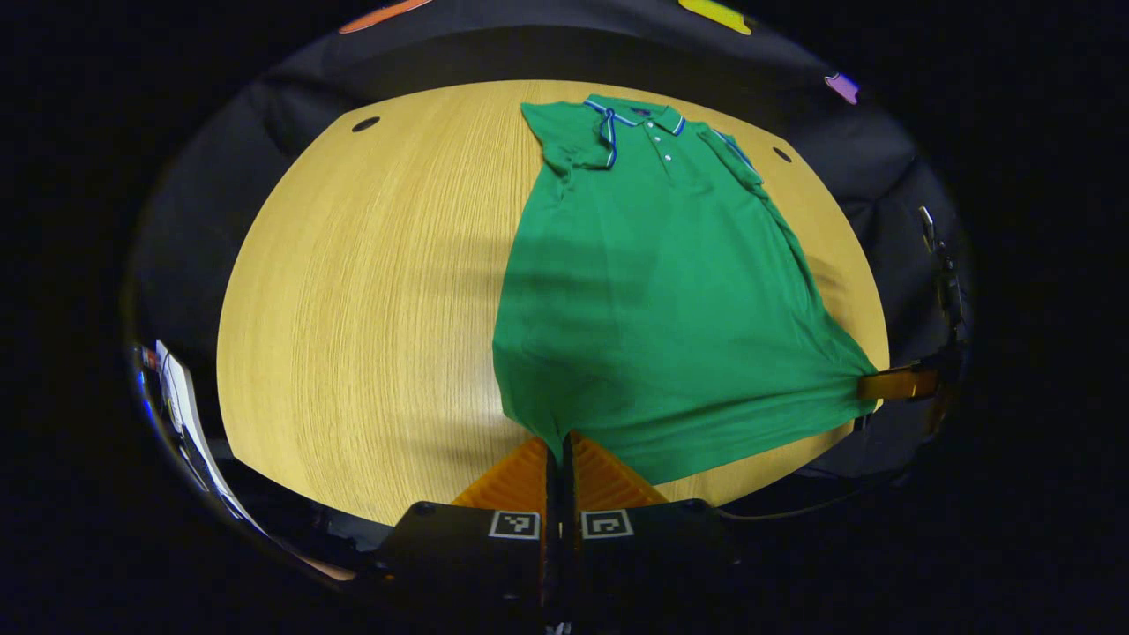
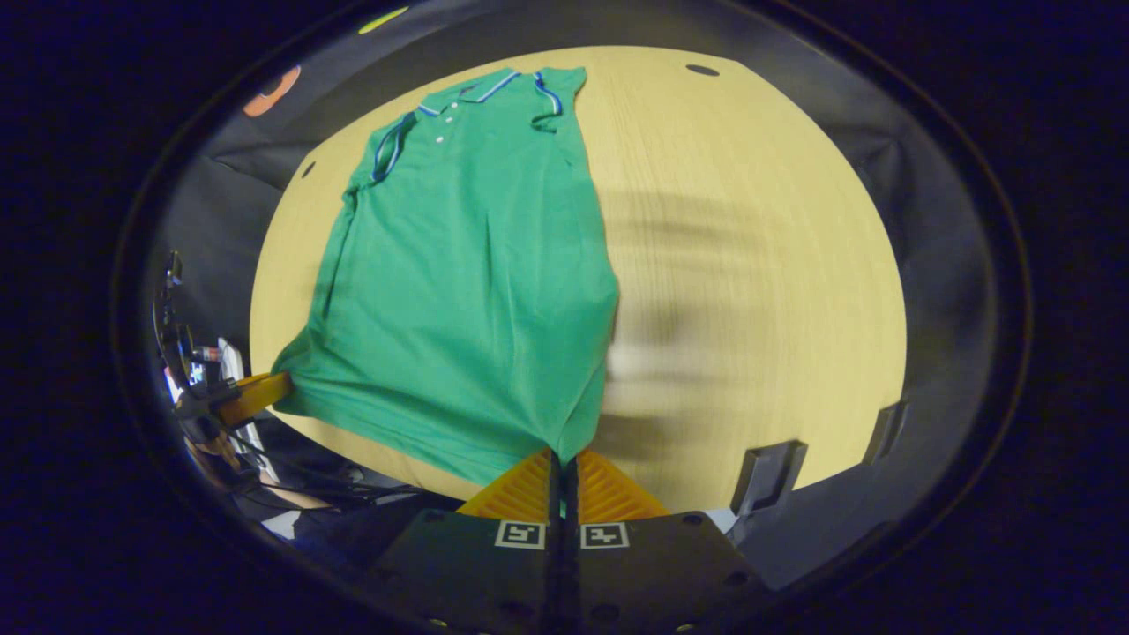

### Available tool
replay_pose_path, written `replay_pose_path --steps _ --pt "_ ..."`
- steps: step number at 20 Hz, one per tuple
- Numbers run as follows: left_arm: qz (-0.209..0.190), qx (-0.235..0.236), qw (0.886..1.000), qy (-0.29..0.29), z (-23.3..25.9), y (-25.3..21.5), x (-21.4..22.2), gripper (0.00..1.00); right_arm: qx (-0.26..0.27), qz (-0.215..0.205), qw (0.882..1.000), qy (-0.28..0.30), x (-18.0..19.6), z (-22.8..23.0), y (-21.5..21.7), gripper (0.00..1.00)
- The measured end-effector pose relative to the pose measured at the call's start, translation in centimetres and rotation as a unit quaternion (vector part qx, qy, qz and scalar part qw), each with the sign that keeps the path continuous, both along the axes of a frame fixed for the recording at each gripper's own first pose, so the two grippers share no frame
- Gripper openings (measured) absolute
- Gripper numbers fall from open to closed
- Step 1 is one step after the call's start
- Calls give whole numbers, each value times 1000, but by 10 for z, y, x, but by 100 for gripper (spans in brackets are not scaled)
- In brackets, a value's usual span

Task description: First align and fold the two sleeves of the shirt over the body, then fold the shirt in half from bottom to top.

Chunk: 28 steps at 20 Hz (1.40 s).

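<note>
Shirt: I see a green polo shirt [image 1: 657, 291] lying front-up on the bench [image 1: 370, 300], collar at the far edge, hem toward me. In the left gripper view it covers the right half of the wood.
Sleeves: I find both short sleeves folded in over the chest, their striped cuffs near the button placket.
Collar: striped trim, buttons visible down the placket.
Hem: I note it raised off the bench at both near corners and pulled taut between them, sagging slightly in the middle.
Left hand-held gripper [image 1: 557, 459]: I see its fingers pressed together on the left hem corner, fabric pinched between them.
Right hand-held gripper [image 2: 557, 460]: likewise clamped, fingers together on the right hem corner of the shirt [image 2: 467, 282]. From the left gripper view I see it [image 1: 891, 385] at the far right, with the cloth drawn to a point at its tip.
Bench surface: light wood grain, oval in both views, with small dark holes near the far corners. In the right gripper view the bare wood [image 2: 750, 265] lies to the right of the shirt and looks smeared by motion blur.
</note>
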<state>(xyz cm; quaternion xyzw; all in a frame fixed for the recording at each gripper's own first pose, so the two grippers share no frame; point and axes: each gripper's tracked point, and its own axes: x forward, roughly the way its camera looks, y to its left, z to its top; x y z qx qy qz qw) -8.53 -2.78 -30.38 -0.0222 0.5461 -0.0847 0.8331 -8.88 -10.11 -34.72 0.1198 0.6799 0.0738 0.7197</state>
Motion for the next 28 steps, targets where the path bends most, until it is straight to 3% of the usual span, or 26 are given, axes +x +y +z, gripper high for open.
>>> replay_pose_path --steps 8,13,17,22,25,28 --pt "-15 22 993 -118 58 -11 103 3 -18 18 996 -90 113 48 -5 0" --pt "-30 44 977 -206 79 -20 181 3 -48 18 988 -144 193 50 -5 0" --pt "-5 45 970 -237 79 -19 240 3 -61 14 976 -209 258 44 3 0" --pt "47 7 959 -278 86 -20 305 3 -59 -24 954 -293 340 45 9 0" --pt "58 -19 955 -291 89 -27 338 3 -68 -24 944 -321 372 43 12 0" --pt "62 -15 951 -302 88 -25 375 3 -75 -30 939 -333 402 32 14 0"
